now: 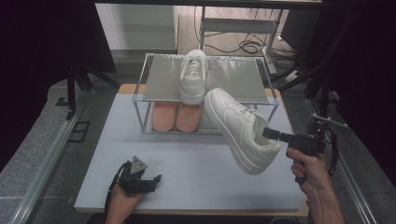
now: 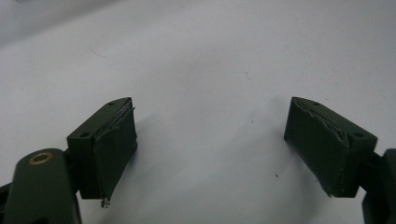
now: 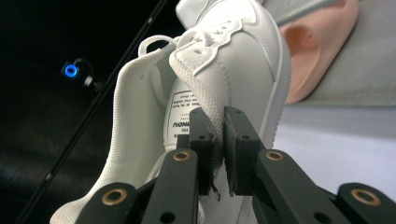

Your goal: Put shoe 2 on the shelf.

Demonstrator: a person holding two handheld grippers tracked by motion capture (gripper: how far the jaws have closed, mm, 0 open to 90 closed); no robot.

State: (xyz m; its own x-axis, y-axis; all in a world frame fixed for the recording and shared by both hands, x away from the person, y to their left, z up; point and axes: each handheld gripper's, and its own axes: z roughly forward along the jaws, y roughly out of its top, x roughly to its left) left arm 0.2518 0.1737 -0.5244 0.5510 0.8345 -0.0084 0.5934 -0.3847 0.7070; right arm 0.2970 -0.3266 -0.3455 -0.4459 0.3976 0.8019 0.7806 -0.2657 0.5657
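Observation:
My right gripper (image 1: 270,134) is shut on the collar of a white sneaker (image 1: 238,128), which hangs tilted above the white table, toe toward the rack. In the right gripper view the two pads (image 3: 219,140) pinch the sneaker's (image 3: 233,65) side wall beside the tongue. A second white sneaker (image 1: 194,74) lies on the top shelf of the metal rack (image 1: 233,79). A pair of pink shoes (image 1: 176,115) sits on the lower level. My left gripper (image 1: 147,179) rests low near the table's front left, jaws wide apart over bare table (image 2: 210,140) with nothing between them.
The white table (image 1: 187,158) stretches between the rack and the front edge. Dark curtains stand to the left and right. Cables lie on the floor behind the rack. A metal rail runs along the left side.

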